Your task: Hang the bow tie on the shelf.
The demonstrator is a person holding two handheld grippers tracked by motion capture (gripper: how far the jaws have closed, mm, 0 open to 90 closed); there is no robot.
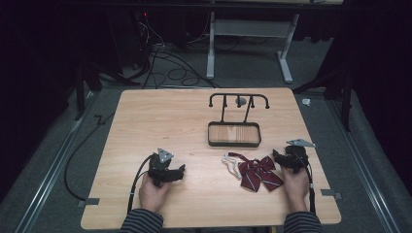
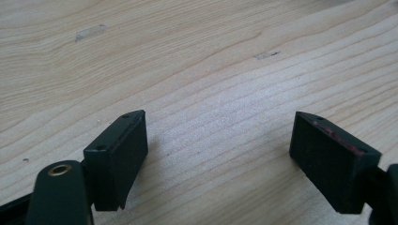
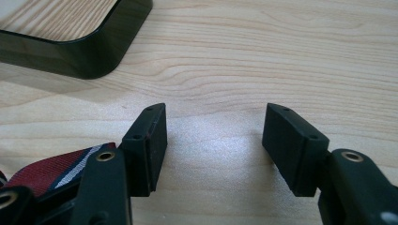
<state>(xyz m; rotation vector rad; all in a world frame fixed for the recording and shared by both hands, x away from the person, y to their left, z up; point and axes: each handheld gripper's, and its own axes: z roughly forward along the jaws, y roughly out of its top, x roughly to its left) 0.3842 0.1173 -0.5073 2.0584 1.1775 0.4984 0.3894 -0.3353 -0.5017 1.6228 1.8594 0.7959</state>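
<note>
High view: a wooden table [image 1: 145,126] carries a black tray [image 1: 234,141] with a wood-look floor right of centre toward the far side, and a black rack [image 1: 238,98] of hooks rises from its far edge on two rods. Nearer the person, right of centre, lies a dark red striped bow tie [image 1: 257,172] with a pale cord [image 1: 232,164] looped at its left end. The right gripper [image 1: 279,156] sits just right of the bow, held in the person's right hand [image 1: 295,182]; whether it touches the cloth is hard to tell from above. The left gripper [image 1: 180,170] rests at the near left in the left hand [image 1: 153,193], well apart from the bow.

Left gripper view shows its jaws spread wide over bare wood, nothing between them. Right gripper view shows its jaws likewise parted and empty, with the bow's striped fabric [image 3: 51,171] at the lower left beside the left jaw and a corner of the tray [image 3: 101,49] at the far left.
</note>
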